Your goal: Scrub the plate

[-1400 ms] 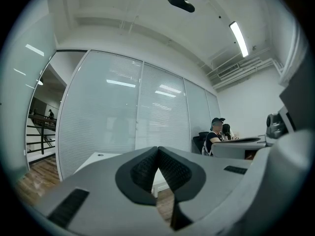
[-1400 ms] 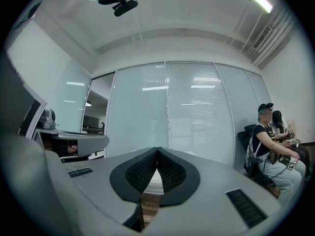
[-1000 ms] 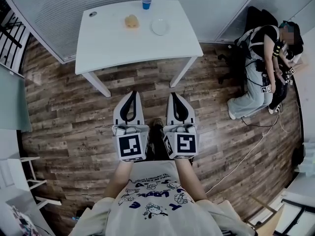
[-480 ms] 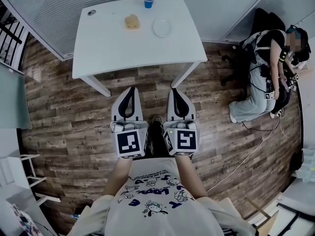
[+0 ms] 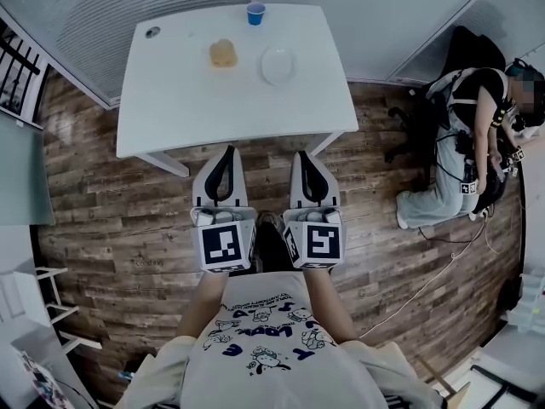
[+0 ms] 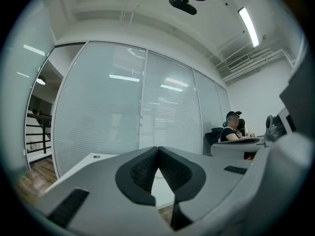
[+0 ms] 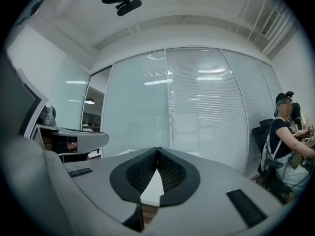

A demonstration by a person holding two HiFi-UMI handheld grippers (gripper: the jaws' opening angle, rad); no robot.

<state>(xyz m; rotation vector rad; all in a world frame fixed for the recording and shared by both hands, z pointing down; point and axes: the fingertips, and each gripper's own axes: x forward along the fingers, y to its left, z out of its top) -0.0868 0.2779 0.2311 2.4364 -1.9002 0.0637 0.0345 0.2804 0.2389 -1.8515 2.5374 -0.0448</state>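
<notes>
A white plate (image 5: pixel 278 65) lies on the white table (image 5: pixel 196 100) toward its far right part. A tan sponge (image 5: pixel 224 54) sits to the plate's left. My left gripper (image 5: pixel 227 151) and right gripper (image 5: pixel 301 154) hang side by side over the wooden floor, just short of the table's near edge. Both are shut with nothing between the jaws. In the left gripper view the left gripper (image 6: pixel 157 149) has its pads touching at the tips. The right gripper (image 7: pixel 157 150) shows the same in its own view, with the table top beyond.
A blue cup (image 5: pixel 255 12) stands at the table's far edge and a small round object (image 5: pixel 152 31) lies near its far left corner. A seated person (image 5: pixel 464 139) is at the right with cables on the floor (image 5: pixel 443 254). Glass partition walls (image 6: pixel 128 102) rise behind the table.
The table sits lower and nearer in the head view than before, and the grippers' tips now reach its near edge. Both grippers stay shut.
</notes>
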